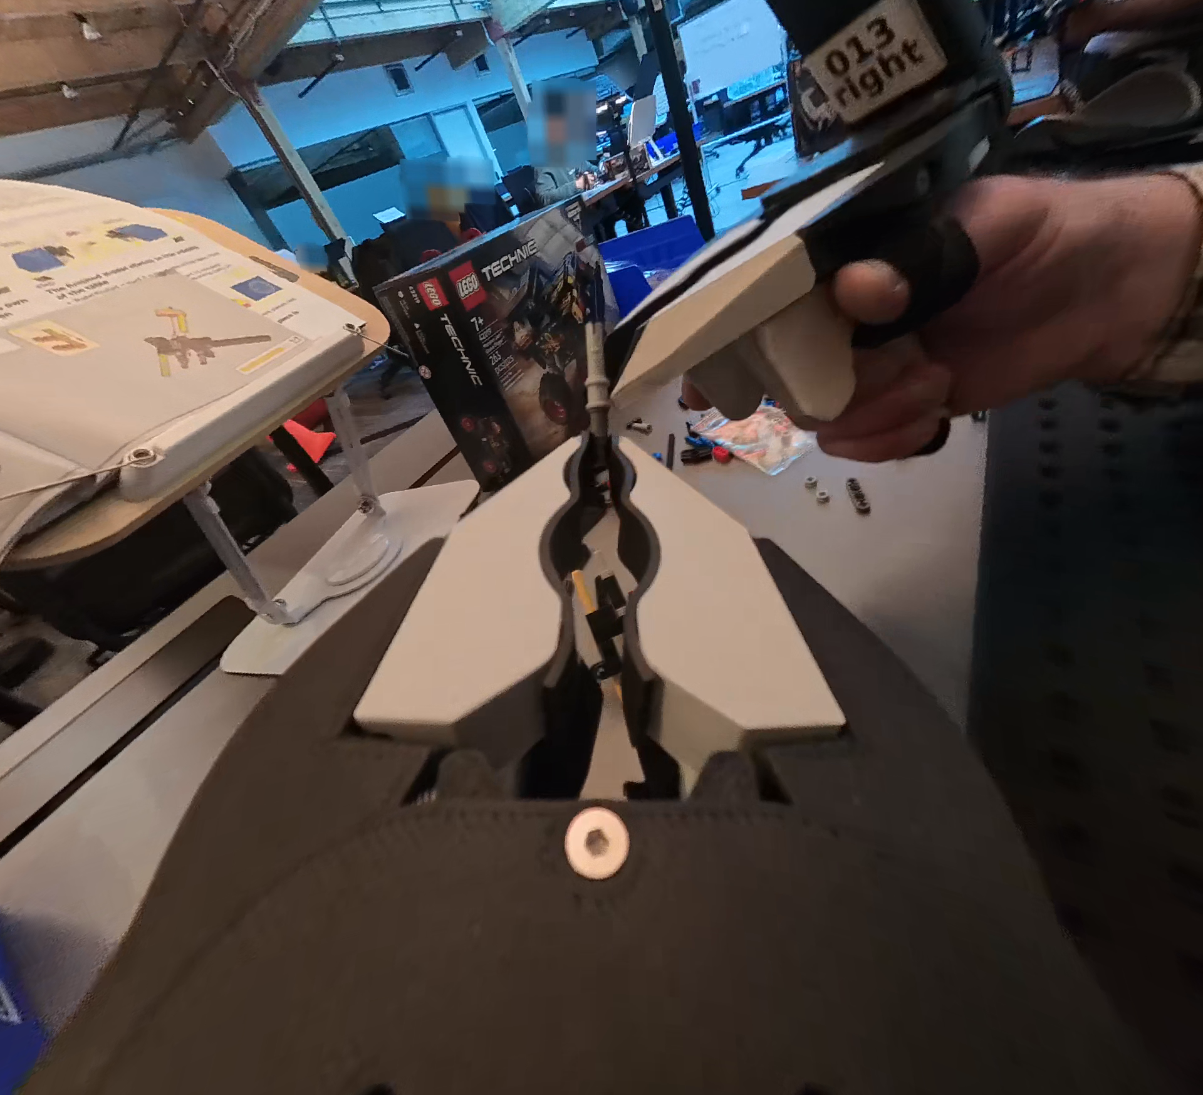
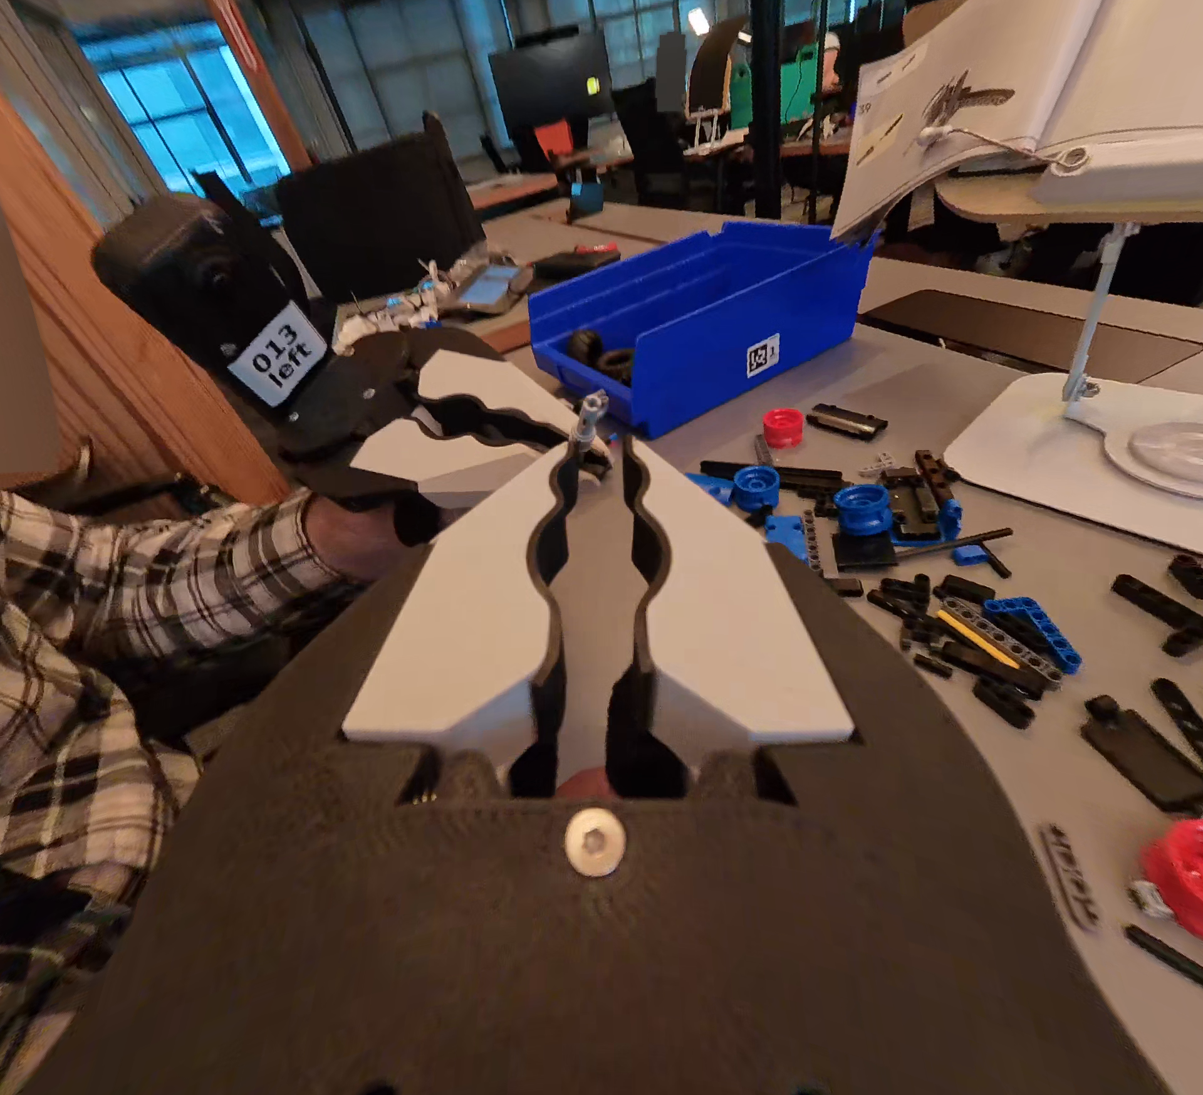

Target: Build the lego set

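Observation:
In the left wrist view my left gripper (image 1: pixel 597 445) is shut on a small black and yellow lego assembly (image 1: pixel 602 608). The assembly's grey shaft (image 1: pixel 595 377) sticks up out of the fingertips. My right gripper (image 1: pixel 615 394) reaches in from the upper right, its tips right beside the shaft. In the right wrist view my right gripper (image 2: pixel 595 451) stands open by a narrow gap. The grey shaft (image 2: pixel 589 419) rises just past its left fingertip, held by the left gripper (image 2: pixel 566 437) coming from the left.
Loose black, blue and red parts (image 2: pixel 963 608) lie on the grey table to the right. A blue bin (image 2: pixel 703 321) with black tyres stands behind them. The instruction booklet (image 1: pixel 163 315) sits on a stand (image 2: pixel 1074 445). The set's box (image 1: pixel 501 341) stands upright ahead, beside a plastic bag (image 1: pixel 755 432). The grippers are tip to tip, or close to it.

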### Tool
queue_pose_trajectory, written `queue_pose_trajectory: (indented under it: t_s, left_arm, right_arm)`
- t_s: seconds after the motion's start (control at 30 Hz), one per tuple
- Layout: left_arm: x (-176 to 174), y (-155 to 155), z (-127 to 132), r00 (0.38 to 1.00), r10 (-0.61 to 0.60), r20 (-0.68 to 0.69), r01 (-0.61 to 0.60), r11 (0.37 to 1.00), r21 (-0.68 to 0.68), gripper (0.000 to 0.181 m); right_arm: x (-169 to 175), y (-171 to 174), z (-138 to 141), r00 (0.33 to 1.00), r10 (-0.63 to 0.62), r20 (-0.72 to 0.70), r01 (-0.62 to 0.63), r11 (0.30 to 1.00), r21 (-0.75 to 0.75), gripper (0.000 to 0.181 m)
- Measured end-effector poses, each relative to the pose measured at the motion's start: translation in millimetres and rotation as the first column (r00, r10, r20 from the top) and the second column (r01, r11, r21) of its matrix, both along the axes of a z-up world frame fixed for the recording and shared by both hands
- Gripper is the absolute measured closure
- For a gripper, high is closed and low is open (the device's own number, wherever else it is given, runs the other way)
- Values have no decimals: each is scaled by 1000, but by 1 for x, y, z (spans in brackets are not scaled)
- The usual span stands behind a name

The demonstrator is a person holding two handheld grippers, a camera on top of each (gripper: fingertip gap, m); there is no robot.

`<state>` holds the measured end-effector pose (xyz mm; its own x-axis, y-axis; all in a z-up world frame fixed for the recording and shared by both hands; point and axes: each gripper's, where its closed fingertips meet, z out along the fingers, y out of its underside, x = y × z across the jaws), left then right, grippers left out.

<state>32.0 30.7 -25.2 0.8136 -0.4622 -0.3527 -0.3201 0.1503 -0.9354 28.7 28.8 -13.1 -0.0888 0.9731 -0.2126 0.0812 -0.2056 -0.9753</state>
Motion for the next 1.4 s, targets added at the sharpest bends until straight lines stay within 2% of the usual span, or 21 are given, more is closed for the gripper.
queue_pose_trajectory:
  t_s: [0.1, 0.2, 0.43, 0.73, 0.9, 1.0, 1.13, 1.2, 1.4]
  left_arm:
    - [1, 0, -3, 998, 18, -56, -17, 1000, 16, 180]
    - [4, 0, -6, 994, 26, -103, -23, 999, 30, 180]
    - [10, 1, -13, 961, 76, -267, -57, 995, 80, 179]
    - [14, 2, -17, 959, 63, -276, -44, 996, 74, 179]
    - [1, 9, -33, 968, 33, -250, -54, 996, -74, 159]
    - [-5, 17, -54, 951, -5, -309, -63, 976, -209, 148]
    - [1, 23, -75, 928, -91, -362, -34, 945, -325, 147]
    - [-2, 32, -81, 920, -81, -383, -63, 935, -350, 146]
    - [-13, 50, -97, 955, -101, -277, -61, 851, -521, 141]
  right_arm:
    - [1, -1, -3, 999, 7, 51, -9, 999, 39, 170]
    - [3, -4, -9, 995, 33, 98, -38, 998, 42, 164]
    - [9, -5, -13, 991, 59, 122, -61, 998, 9, 171]
    - [14, -7, -16, 987, 83, 135, -85, 996, 14, 175]
    - [28, 8, -12, 995, 20, 102, -21, 1000, 12, 175]
    - [42, 21, -19, 992, -27, 120, 25, 1000, 18, 175]
    - [56, 36, -35, 981, -93, 169, 85, 995, 50, 175]
    - [60, 40, -42, 978, -104, 178, 98, 994, 45, 175]
    - [59, 43, -59, 974, -107, 199, 102, 994, 35, 175]
